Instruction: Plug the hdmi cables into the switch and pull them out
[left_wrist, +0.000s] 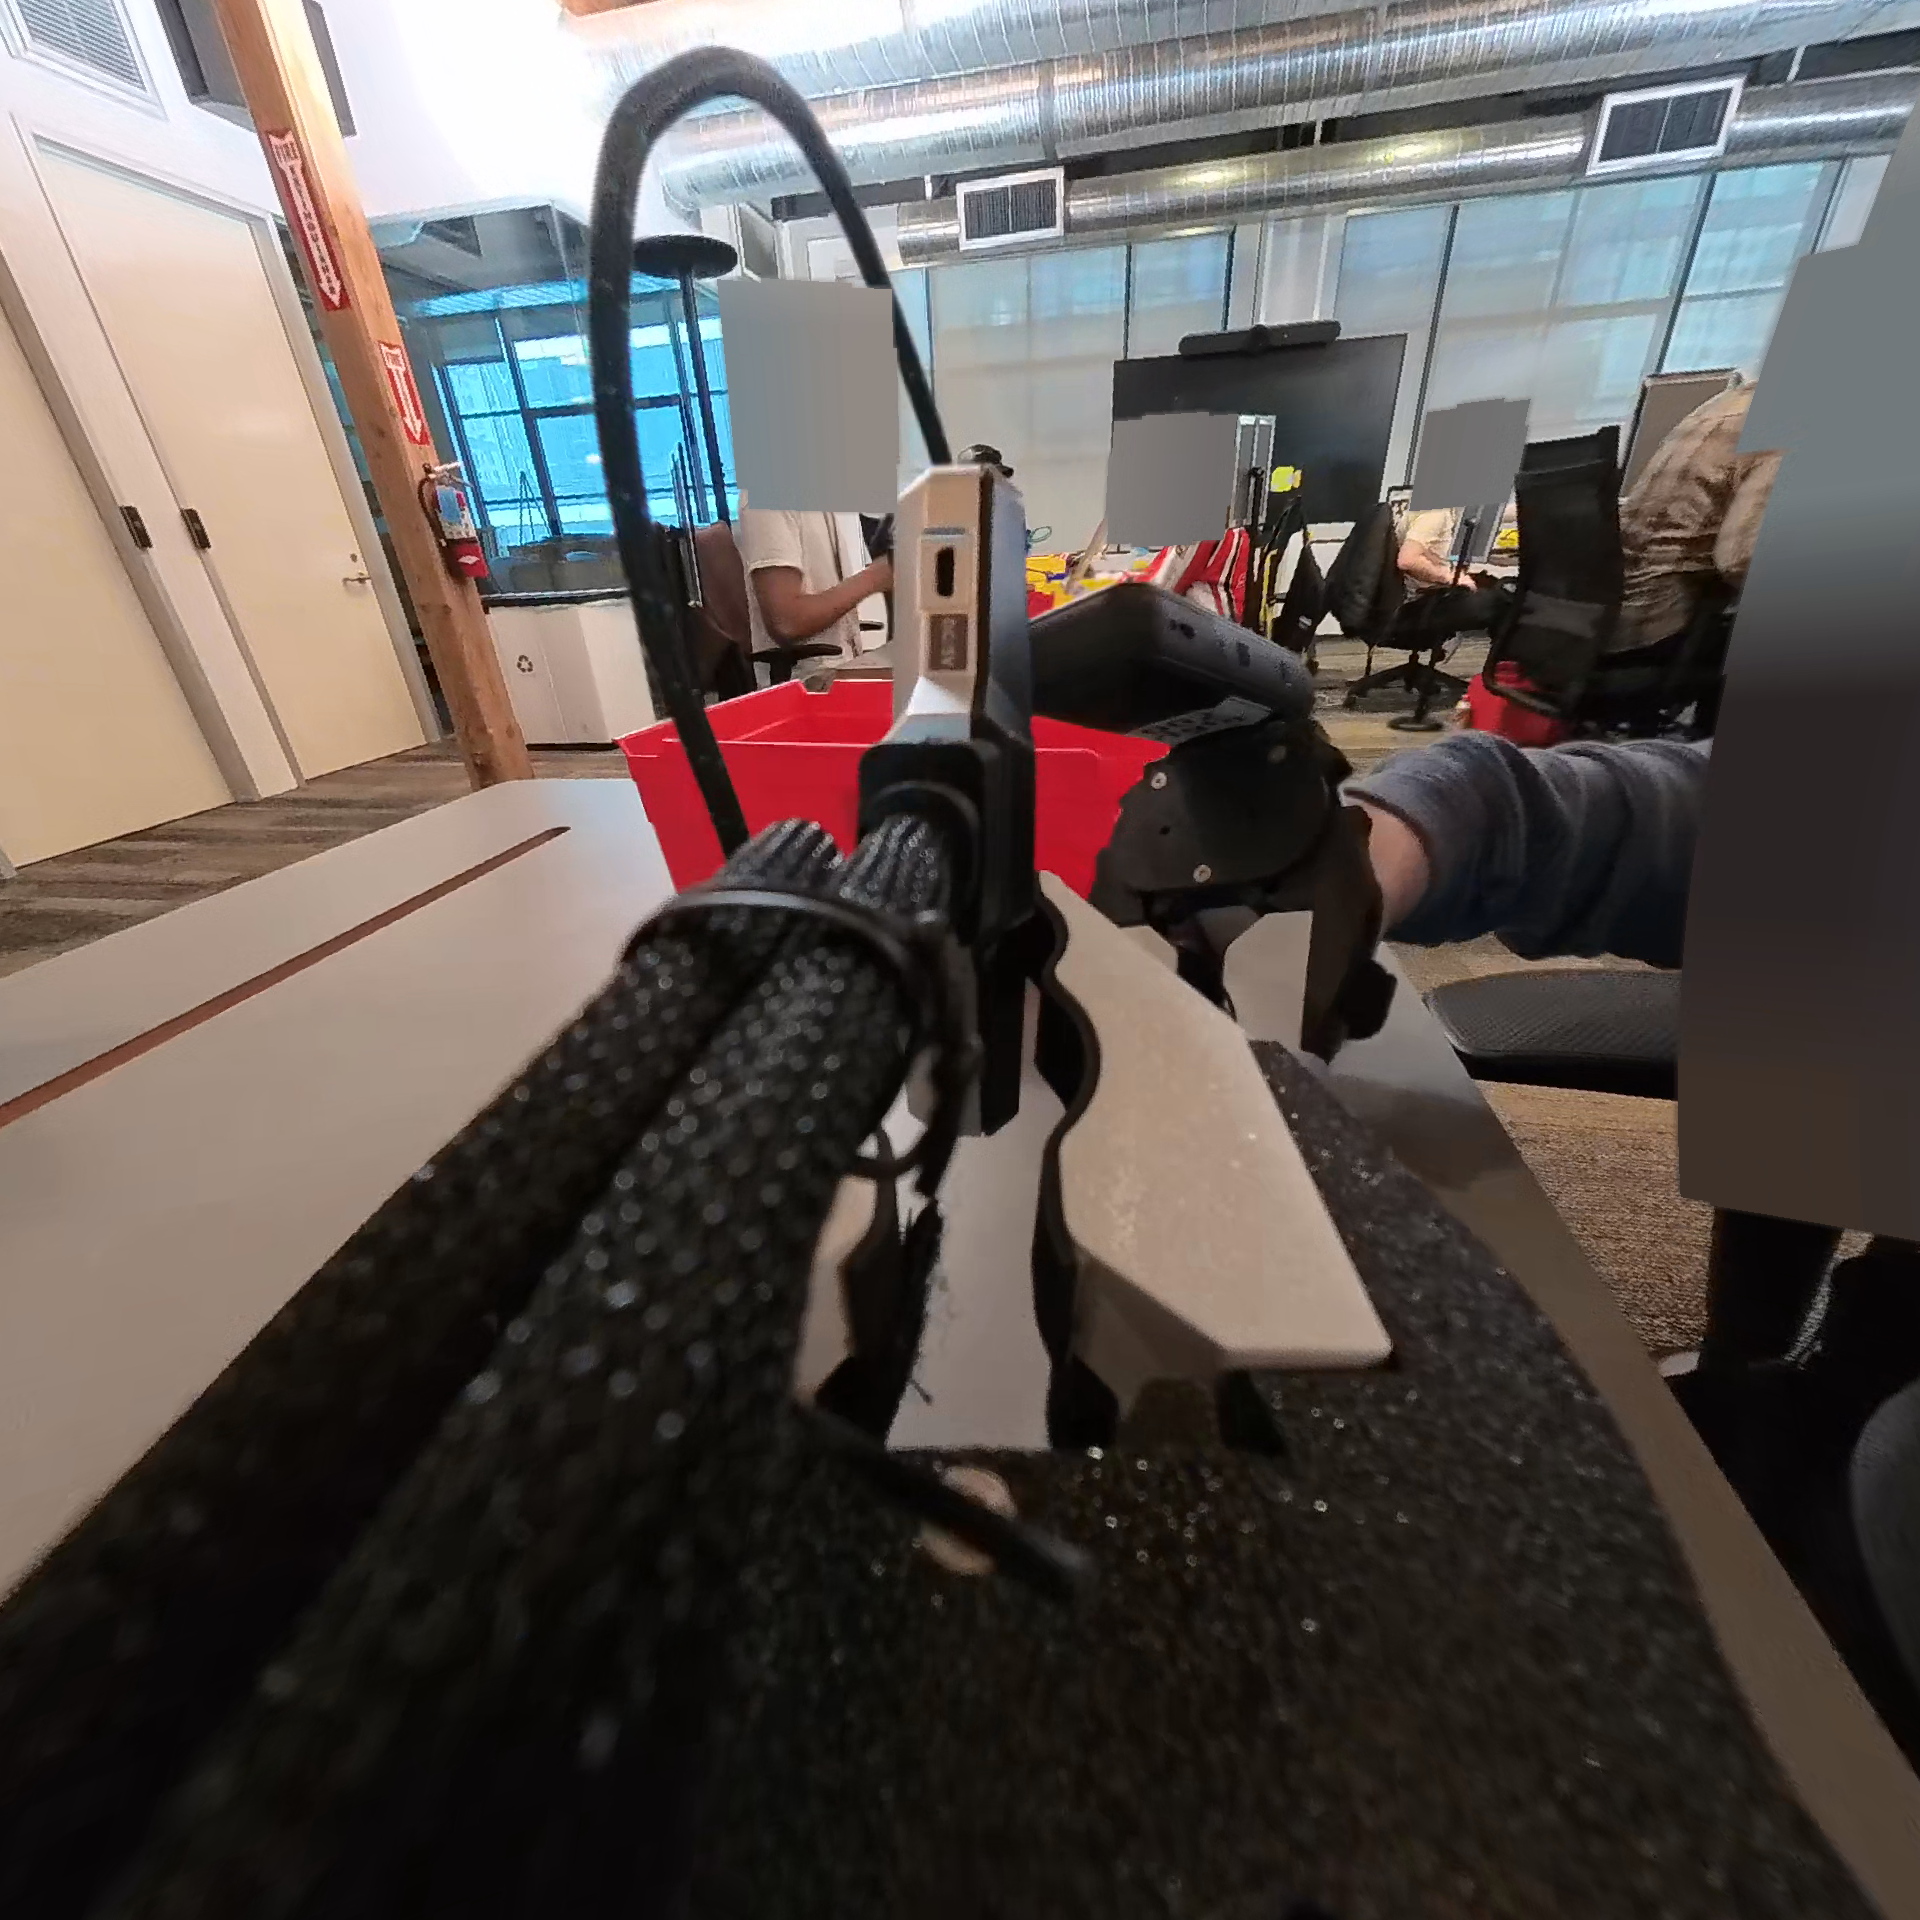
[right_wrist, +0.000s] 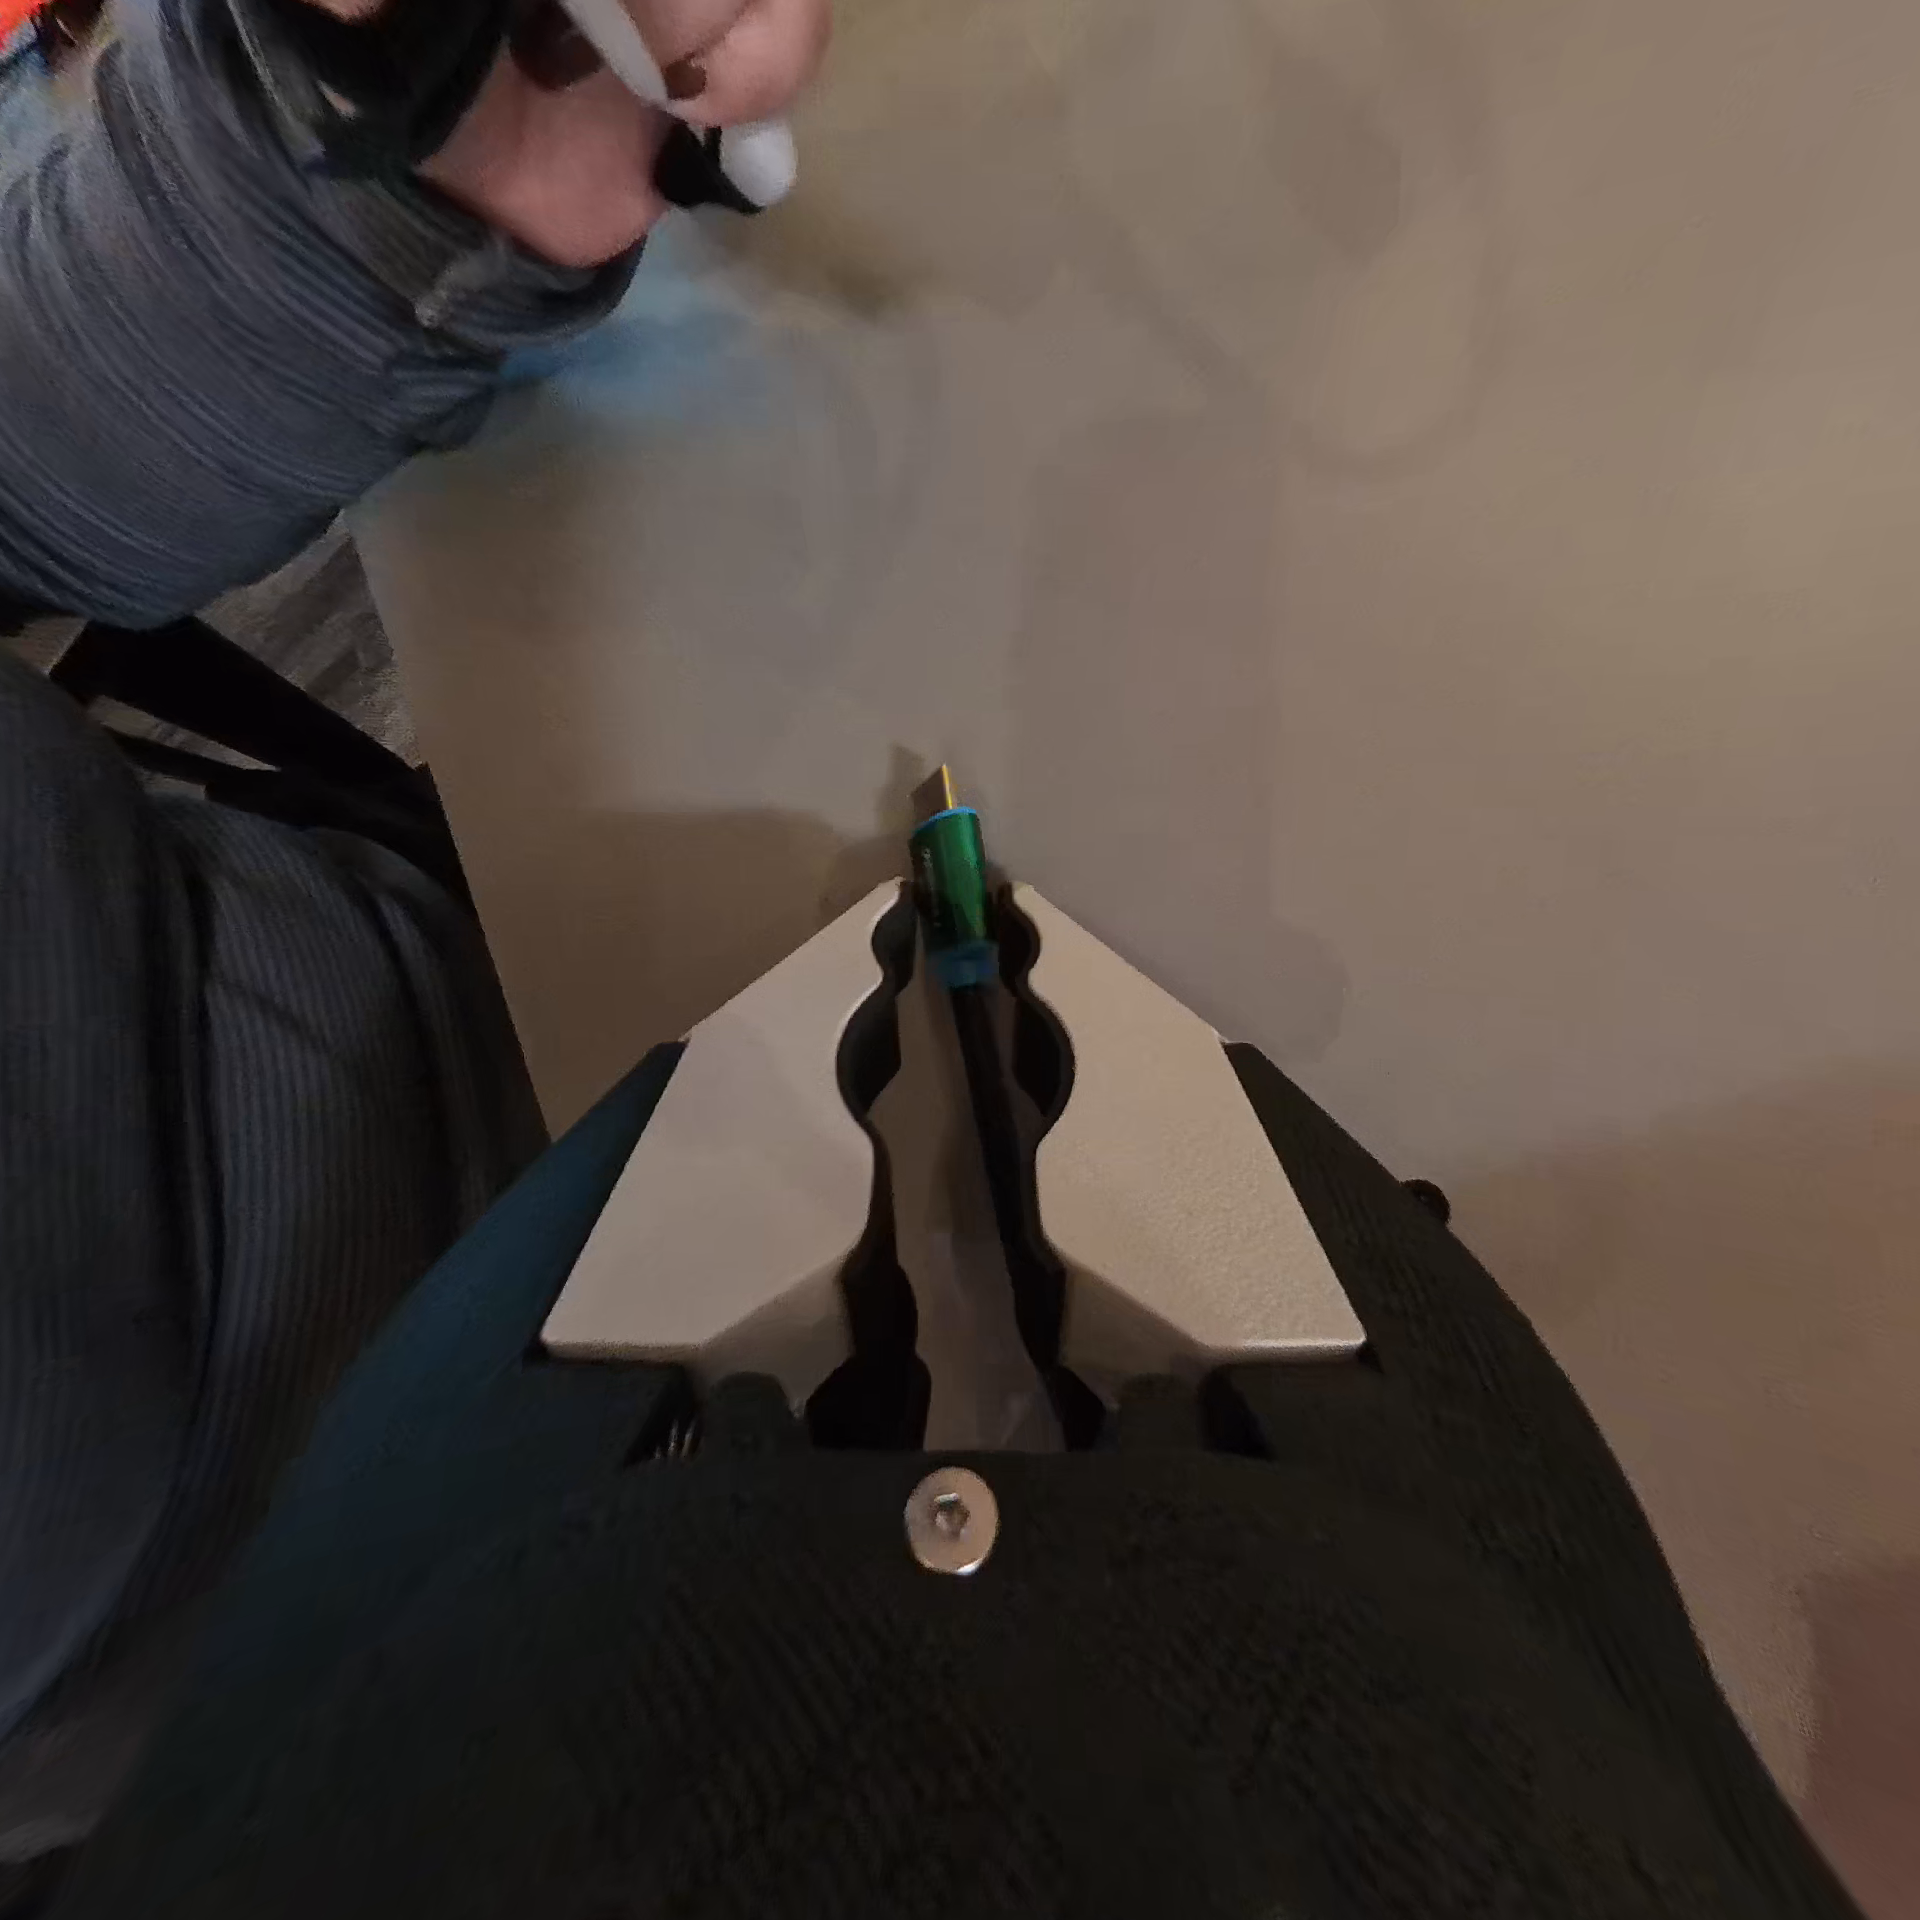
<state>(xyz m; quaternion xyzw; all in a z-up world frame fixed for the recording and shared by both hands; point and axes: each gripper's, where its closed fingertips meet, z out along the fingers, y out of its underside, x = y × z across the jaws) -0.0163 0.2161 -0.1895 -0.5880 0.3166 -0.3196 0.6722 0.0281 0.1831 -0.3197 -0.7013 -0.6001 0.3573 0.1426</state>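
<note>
Left view: braided black cables, bundled with a tie, run close under the lens up to the switch. The left gripper has its jaws clenched on the switch, which stands on edge, pale side with two ports facing the camera, dark face to the right. One thin black cable loops high above the switch and drops behind the bundle. The switch is held above the grey table; a red bin stands just behind it. The right gripper shows farther off to the right, held by a gloved hand with a blue-grey sleeve.

Right view: the right gripper has its jaws clenched on an HDMI plug with a green shell; its metal tip juts past the fingertips, its black lead running back between the jaws. The plug points down at the table; contact with the surface cannot be told. The other hand sits at upper left, blurred.
</note>
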